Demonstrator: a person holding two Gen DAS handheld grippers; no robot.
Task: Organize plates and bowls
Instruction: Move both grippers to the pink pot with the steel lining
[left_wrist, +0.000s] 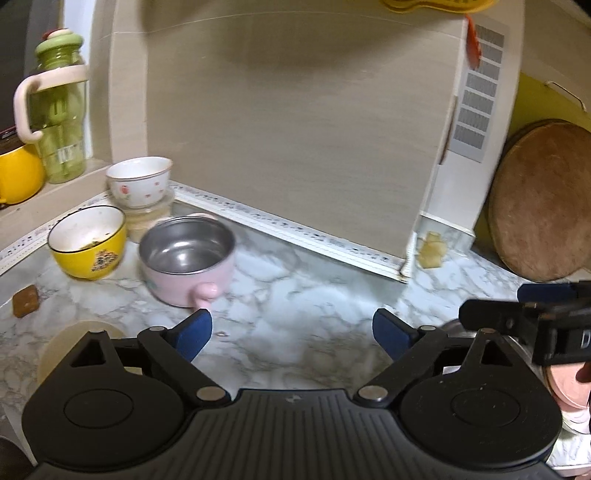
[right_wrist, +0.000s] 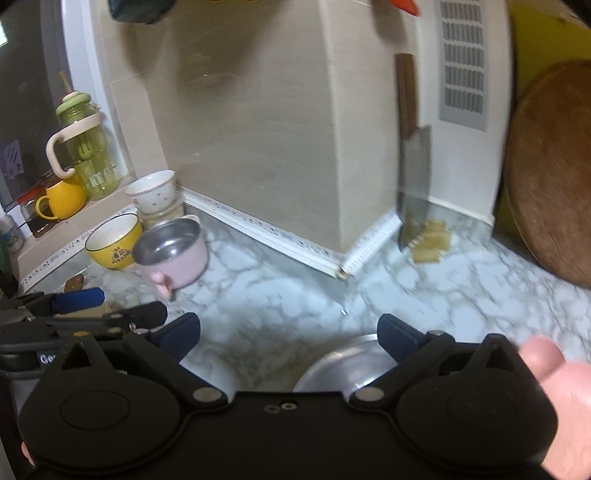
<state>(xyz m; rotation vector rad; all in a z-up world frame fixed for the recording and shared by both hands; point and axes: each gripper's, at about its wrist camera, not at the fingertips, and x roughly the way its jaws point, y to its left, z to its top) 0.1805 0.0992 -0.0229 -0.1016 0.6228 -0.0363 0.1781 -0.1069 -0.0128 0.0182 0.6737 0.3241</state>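
- Left claw (left_wrist: 291, 334) at the bottom of its frame: blue pads spread wide, nothing between them, only bare marble counter (left_wrist: 295, 295) below.
- Right claw (right_wrist: 288, 338) the same story, pads well apart and empty; a thumb (right_wrist: 546, 365) shows at lower right.
- Just under the right claw, at lower centre, sits a steel bowl (right_wrist: 343, 369), part hidden by the claw body. It lies free on the counter, not gripped.
- Further out, at left of both views, the cluster: pink pot (left_wrist: 188, 266) with its steel lining, handle toward the camera, just beside the yellow bowl (left_wrist: 88, 242), which looks soiled inside.
- Behind those, a white flowered bowl (left_wrist: 140, 181) is stacked on a clear container.
- My read: between grabs, both claws free, with one bowl apparently set down.
- Next call: likely the pink pot. The left claw would need to reach up-left and straddle the rim or handle before squeezing, minding the yellow bowl close alongside.
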